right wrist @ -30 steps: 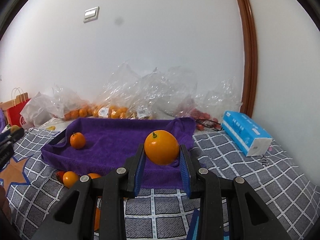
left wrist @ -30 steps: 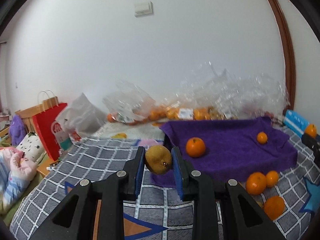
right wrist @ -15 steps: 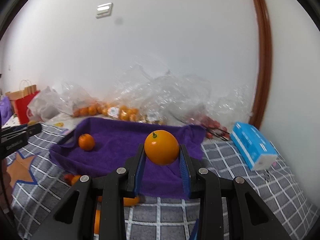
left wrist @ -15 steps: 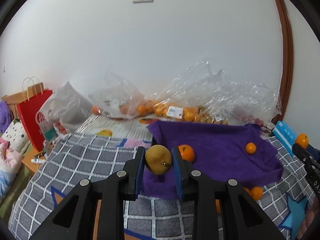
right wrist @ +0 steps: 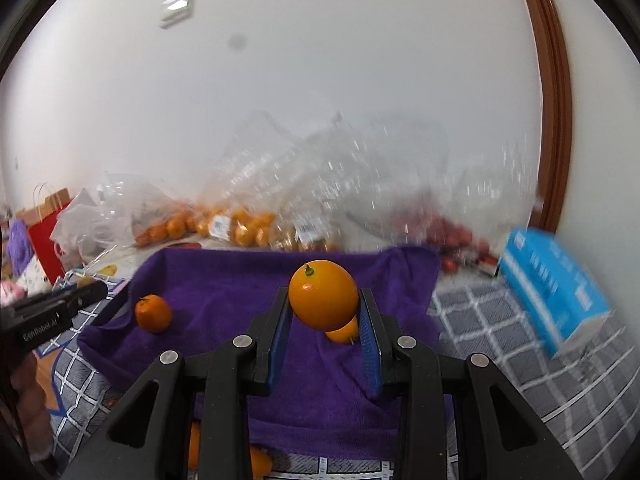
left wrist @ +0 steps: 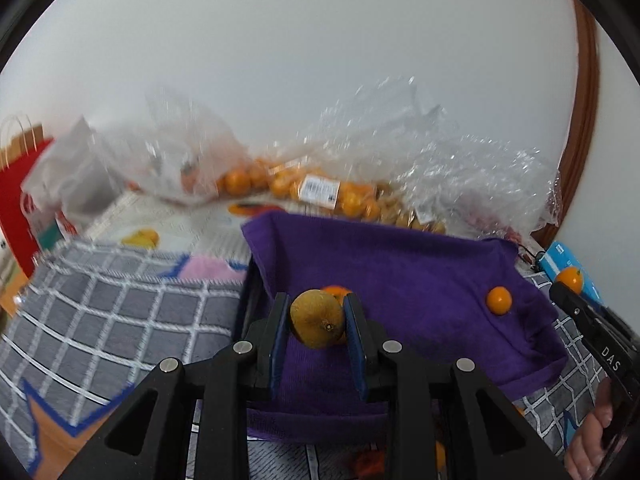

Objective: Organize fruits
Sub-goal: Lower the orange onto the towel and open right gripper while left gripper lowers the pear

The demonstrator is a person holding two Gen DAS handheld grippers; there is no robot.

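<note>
My left tool [left wrist: 316, 322] is pinching a dull yellow-brown fruit [left wrist: 317, 323] between its blue pads, the fruit's small stem scar facing my camera; it hangs over the near-left part of the purple towel [left wrist: 400, 264]; just behind it, mostly hidden, a small orange [left wrist: 336, 291] lies on the towel, and another small orange [left wrist: 499, 300] sits farther right on the same cloth; my right tool [right wrist: 324, 312] is clamped on a bright orange [right wrist: 323, 295] with a short green stem on top, held over the near middle of the towel [right wrist: 240, 280]; right behind that fruit a smaller one [right wrist: 342, 332] peeks out below it on the cloth, and a stemmed small orange [right wrist: 153, 313] rests toward the towel's left side; in the left view I see the right tool [left wrist: 592, 320] entering from the right edge with its orange [left wrist: 569, 279] at the tip, and part of the hand [left wrist: 592, 440] that carries it; in the right view the left tool [right wrist: 52, 312] comes in from the left edge; the towel lies on a grey checked blanket [left wrist: 120, 308]; more oranges [right wrist: 256, 460] lie on the blanket at the towel's near edge, partly hidden under my right tool; beyond the towel, against the white wall, are crumpled clear plastic bags [left wrist: 400, 168] with many small oranges inside; a blue tissue box [right wrist: 556, 292] stands at far right, blurred; a red paper bag [left wrist: 16, 200] stands at far left.
</note>
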